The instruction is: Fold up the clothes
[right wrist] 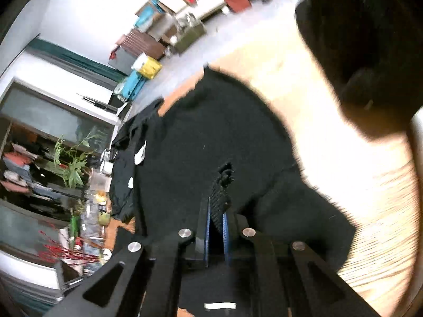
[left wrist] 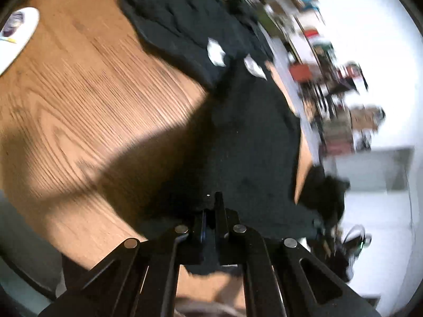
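Left claw (left wrist: 211, 211) and right claw (right wrist: 216, 206) each pinching black knit garment (left wrist: 248, 132), draped ahead over wooden surface (left wrist: 92, 92).

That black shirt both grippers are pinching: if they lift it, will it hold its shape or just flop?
Probably flop. The black shirt lies in soft creases on the wooden table and bunches between the right gripper fingers, so it looks limp. It likely weighs little. The left gripper pinches an edge; the rest would likely sag and drag.

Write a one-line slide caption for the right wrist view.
Right gripper pinches a bunched edge of the black garment above the wooden table.
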### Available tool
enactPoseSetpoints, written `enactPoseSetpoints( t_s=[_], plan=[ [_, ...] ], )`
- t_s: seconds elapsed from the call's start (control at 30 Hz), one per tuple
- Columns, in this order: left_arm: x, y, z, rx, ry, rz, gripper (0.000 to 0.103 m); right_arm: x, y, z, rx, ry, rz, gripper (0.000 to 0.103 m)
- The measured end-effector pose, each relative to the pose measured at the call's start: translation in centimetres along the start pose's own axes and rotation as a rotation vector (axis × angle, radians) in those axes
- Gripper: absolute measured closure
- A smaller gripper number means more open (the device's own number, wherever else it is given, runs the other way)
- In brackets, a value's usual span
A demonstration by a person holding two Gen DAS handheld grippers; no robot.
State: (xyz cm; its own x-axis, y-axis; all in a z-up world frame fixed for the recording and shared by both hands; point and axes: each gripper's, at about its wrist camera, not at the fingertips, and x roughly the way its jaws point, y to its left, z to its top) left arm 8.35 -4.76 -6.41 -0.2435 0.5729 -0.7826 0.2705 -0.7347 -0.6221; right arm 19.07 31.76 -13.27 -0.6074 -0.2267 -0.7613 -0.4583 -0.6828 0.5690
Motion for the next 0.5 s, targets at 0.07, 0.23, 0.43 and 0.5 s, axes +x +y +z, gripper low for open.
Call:
enactPoseSetpoints(
  t_s=[0.07, 0.23, 0.43, 0.5],
  plan=[
    [2.6, -0.2, -1.4, 0.020, 0.081, 0.010, 0.099, -0.5, -1.1, 0.0, -0.033, -0.015, -0.112, 0.093],
    [8.3, 1.7, -3.5, -0.023, 0.202, 0.098, 0.099, 2.8, -4.2, -1.6, -0.050, 0.062, -0.266, 0.093],
    [7.7, 1.1, -3.7, 0.028, 0.242, 0.112, 0.097, 3.5, -4.1, -2.2, -0.084, 0.063, -0.250, 0.093],
    [8.2, -0.3, -2.6, 0.110, 0.266, 0.097, 0.092, 2.7, -3.2, -1.7, -0.095, 0.038, -0.224, 0.093]
  ],
)
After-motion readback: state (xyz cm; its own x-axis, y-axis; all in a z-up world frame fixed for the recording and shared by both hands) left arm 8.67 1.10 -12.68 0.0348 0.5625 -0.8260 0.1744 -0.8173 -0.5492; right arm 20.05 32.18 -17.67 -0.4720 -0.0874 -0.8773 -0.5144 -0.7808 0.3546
